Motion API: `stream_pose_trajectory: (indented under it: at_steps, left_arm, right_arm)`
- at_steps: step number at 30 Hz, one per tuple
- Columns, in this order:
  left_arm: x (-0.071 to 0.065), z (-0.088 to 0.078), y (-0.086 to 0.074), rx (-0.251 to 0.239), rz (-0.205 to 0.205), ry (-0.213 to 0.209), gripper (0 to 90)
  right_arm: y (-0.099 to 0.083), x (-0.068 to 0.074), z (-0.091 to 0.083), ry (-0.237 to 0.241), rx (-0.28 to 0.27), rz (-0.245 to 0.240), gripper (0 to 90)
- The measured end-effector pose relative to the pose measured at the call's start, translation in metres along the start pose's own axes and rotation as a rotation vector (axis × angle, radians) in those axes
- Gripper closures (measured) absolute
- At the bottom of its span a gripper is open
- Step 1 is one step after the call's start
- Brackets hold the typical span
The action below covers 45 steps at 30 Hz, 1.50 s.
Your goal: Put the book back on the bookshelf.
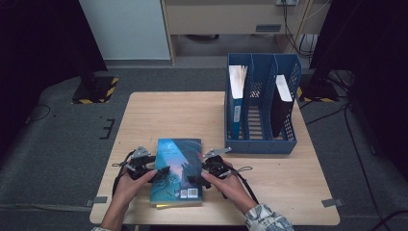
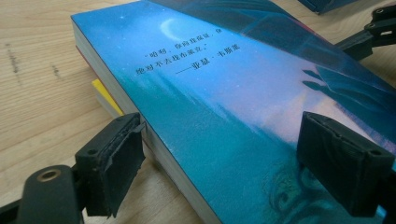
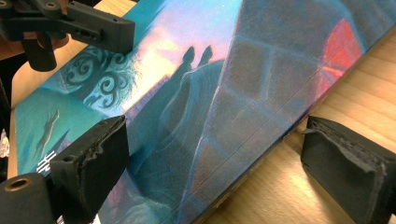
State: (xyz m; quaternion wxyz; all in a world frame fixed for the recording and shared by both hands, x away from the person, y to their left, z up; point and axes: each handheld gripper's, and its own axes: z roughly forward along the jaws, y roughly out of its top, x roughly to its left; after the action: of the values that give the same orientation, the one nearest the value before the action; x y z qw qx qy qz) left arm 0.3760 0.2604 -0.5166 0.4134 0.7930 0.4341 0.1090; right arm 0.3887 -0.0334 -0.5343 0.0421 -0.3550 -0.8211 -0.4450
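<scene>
Blue book (image 1: 176, 169) lies flat at the table's (image 1: 144, 115) near edge, atop another book. Left gripper (image 1: 159, 174) and right gripper (image 1: 198, 180) straddle its long edges, jaws spread, nothing clamped. Looks stiff, fairly heavy, glossy cover probably slippery; best pinched across the thickness at each side.

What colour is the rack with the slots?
Blue plastic slotted rack, best in the high view.

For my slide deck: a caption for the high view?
Both grippers straddle the blue book's opposite edges beside a file rack.
</scene>
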Motion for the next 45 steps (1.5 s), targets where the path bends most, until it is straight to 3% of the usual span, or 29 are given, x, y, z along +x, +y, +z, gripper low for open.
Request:
stream_pose_trajectory:
  at_steps: [11,18,26,36,45]
  left_arm:
    - [0.007,-0.007,-0.003,-0.003,0.000,0.015,15.4]
    - [0.013,-0.006,-0.005,-0.004,-0.029,-0.019,15.4]
    - [0.016,-0.003,-0.004,-0.011,-0.026,-0.037,15.5]
    - [0.020,0.002,-0.001,-0.035,-0.037,-0.046,18.8]
    - [0.013,0.004,0.001,-0.030,-0.026,-0.044,21.6]
  right_arm:
    - [0.002,0.011,0.007,0.012,0.018,-0.012,8.1]
    - [0.005,0.004,0.008,0.033,0.016,-0.008,8.5]
    - [0.009,-0.006,0.009,0.060,-0.008,0.030,8.8]
    - [0.009,-0.012,0.007,0.066,-0.016,0.034,8.8]
    - [0.005,-0.016,-0.001,0.074,-0.009,0.046,12.8]
